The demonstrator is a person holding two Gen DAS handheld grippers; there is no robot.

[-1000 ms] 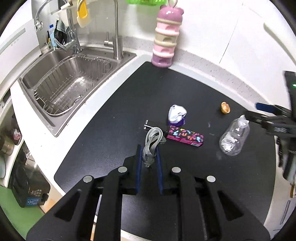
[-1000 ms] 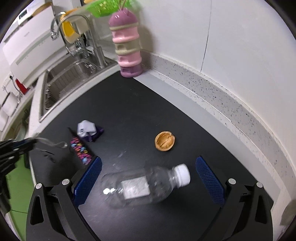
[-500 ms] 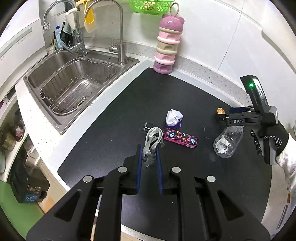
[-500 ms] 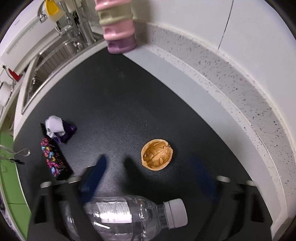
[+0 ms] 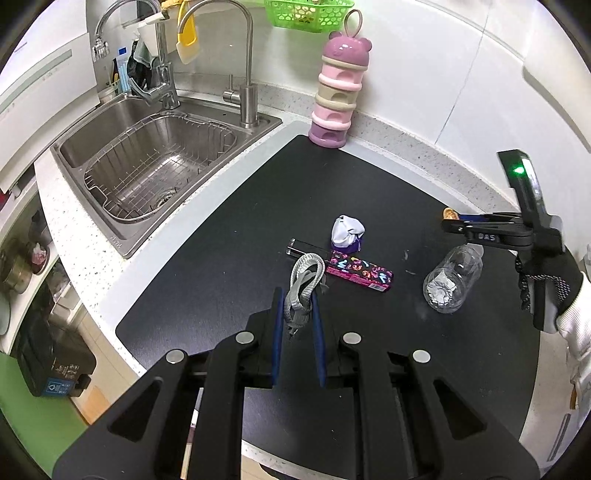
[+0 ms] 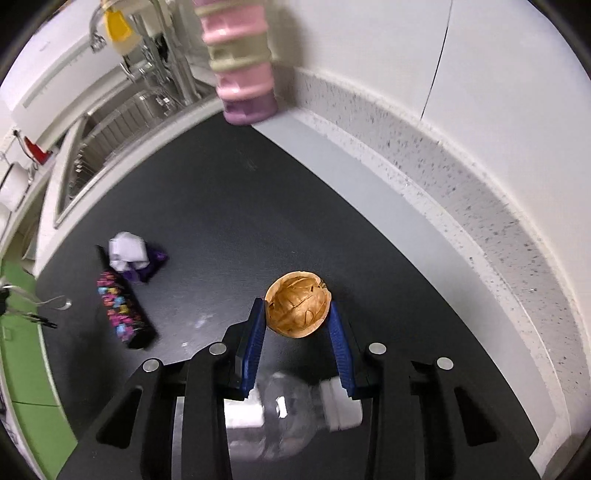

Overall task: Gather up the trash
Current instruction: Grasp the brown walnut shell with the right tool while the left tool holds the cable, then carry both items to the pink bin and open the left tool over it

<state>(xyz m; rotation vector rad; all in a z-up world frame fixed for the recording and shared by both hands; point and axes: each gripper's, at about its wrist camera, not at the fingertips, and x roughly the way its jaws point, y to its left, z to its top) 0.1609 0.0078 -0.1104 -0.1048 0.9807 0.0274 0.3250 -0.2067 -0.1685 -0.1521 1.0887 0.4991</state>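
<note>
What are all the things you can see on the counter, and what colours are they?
walnut shell: 1, golden brown, on the black mat between the right gripper's fingers
plastic bottle: 1, clear with white cap, lying on the mat
patterned box: 1, dark with pink and colourful print, mid mat
crumpled wrapper: 1, white and purple, beside the box
grey strap: 1, grey, clamped in the left gripper
black mat: 1, black, on the counter
stacked container: 1, pink, cream and purple, by the wall
sink: 1, steel, left of the mat
green basket: 1, on the wall
left gripper: black, blue pads
right gripper: black, blue pads
</note>
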